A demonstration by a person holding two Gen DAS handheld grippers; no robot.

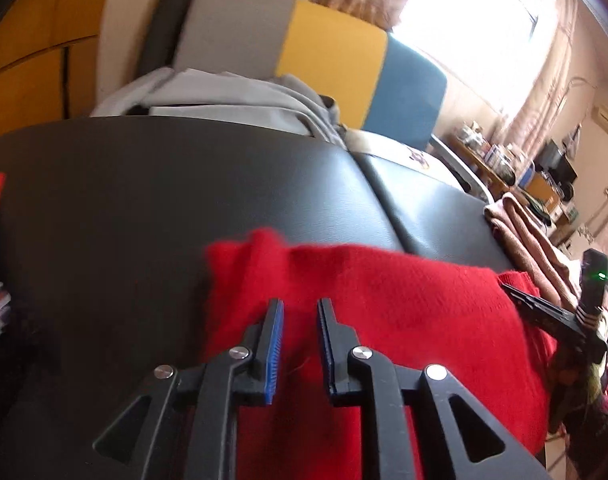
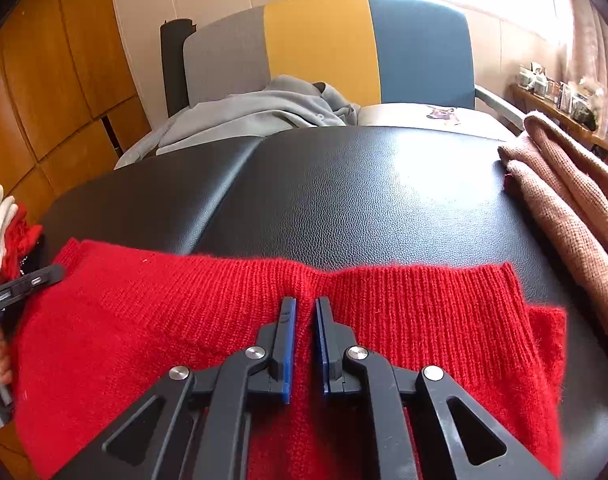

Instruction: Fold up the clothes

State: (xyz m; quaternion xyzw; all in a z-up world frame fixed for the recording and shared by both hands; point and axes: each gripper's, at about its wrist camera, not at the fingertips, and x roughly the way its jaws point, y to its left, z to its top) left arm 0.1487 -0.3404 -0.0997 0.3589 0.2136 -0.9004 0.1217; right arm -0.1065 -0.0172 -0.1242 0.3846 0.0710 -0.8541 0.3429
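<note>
Pinching the ribbed hem, your right gripper point(image 2: 303, 306) has its jaws nearly closed on the red sweater point(image 2: 208, 320) lying on the black desk point(image 2: 344, 184); left gripper point(image 1: 300, 308) sits slightly parted over it, gripping nothing (soft, floppy knit, so take corners).

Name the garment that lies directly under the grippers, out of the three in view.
The red sweater. It is spread on the black surface beneath both grippers; the pink knit lies at the right edge, the grey garment behind.
</note>
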